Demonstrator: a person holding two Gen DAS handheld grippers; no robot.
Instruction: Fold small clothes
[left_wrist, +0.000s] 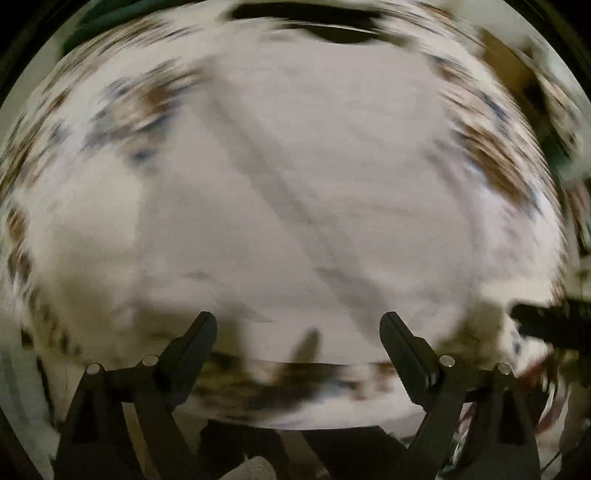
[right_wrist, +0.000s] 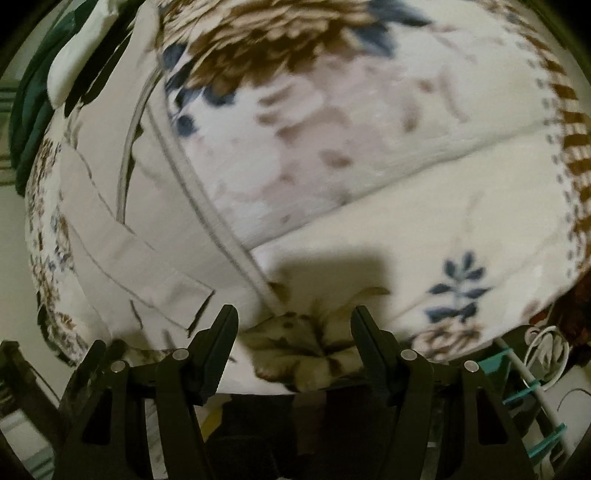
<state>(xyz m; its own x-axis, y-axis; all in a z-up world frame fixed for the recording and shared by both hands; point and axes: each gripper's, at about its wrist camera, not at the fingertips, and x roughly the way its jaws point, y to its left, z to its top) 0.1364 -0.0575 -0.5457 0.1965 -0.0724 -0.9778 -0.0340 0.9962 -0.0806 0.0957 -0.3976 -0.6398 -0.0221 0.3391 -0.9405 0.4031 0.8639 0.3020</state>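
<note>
Left wrist view is really smeared, but you can make out the left claw with its black fingers spread wide and nothing between them. Ahead of it a pale white garment lies flat across the middle of a floral blanket, with a long diagonal crease or seam running over it; the near hem sits just past the fingertips. The blanket's brown and blue print shows around the garment on the left, right and far sides. A dark thing pokes in at the right edge, too blurry to say what it is. Right wrist view is sharper: the right claw is also wide apart and holds nothing, hanging over the near edge of the blanket, where the fabric bunches into a small fold. The white garment lies off to the left on the blanket, a stitched band and a piped seam visible, its near corner close to the left fingertip. Dark green fabric sits beyond the blanket's far left corner, and a white cable with teal clips shows at the lower right.
</note>
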